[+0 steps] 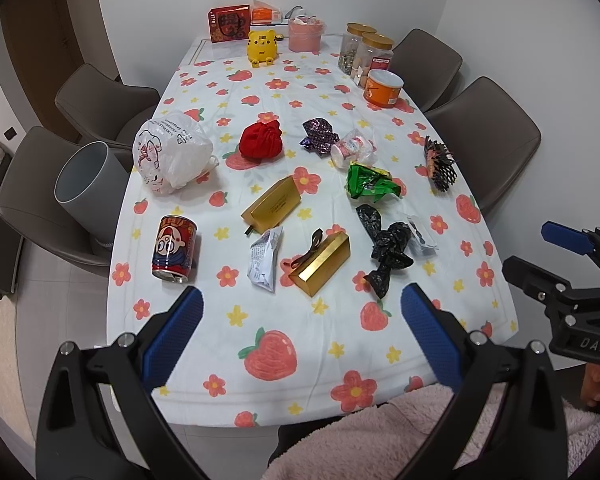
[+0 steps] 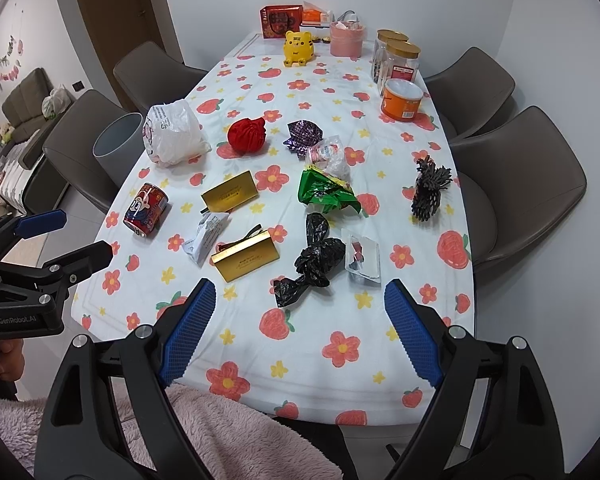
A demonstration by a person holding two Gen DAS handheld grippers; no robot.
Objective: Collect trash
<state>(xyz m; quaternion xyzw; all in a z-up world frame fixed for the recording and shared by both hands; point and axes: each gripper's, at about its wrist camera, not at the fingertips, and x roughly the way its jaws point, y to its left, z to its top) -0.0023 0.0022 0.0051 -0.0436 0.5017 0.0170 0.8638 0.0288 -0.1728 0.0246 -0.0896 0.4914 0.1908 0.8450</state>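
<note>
I see both tongs released: left gripper (image 1: 300,332), right gripper (image 2: 300,328). Crinkled black plastic bag (image 2: 314,262) stretches near-left to far-right; glossy gold box (image 2: 246,258) lies crosswise.

Even indoor light, sharp focus, strong fisheye bend

Soft overhead light falls evenly on the tablecloth (image 1: 300,80), and things on it cast only faint, short shadows. Small glare shows on the gold box (image 1: 320,260) toward 6 o'clock. Both views bow straight edges outward, and black vignette fills the corners at 2, 4, 8 and 10 o'clock.
</note>
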